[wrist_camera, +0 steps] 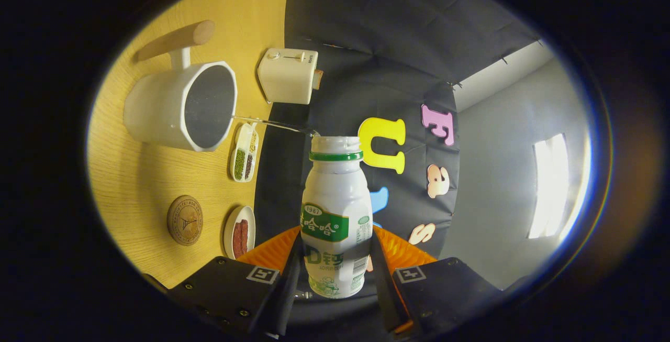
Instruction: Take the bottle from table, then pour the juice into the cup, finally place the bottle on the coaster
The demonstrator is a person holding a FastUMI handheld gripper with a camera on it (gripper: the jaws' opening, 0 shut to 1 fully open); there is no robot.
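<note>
- Spillage is looking like the main risk: the bottle (pixel 336 211) is being held rolled far over, mouth open and uncapped, and a thin stream is appearing to run from its lip toward the white cup (pixel 180 105); any wobble would probably send juice onto the table (pixel 136 185) instead.
- Slipping is the second risk, since the smooth bottle is being held low on its body only.
- Gripper (pixel 335 271) is clamping the bottle, both fingers pressing on its lower sides, with the neck reaching out beyond the fingertips.
- Cup is standing well beyond the fingers, near the table's back edge, beside a toaster (pixel 288 75).
- Coaster (pixel 185 220) is lying nearer the fingers, close to a small plate (pixel 239 232) at the table's edge, waiting for the bottle.
</note>
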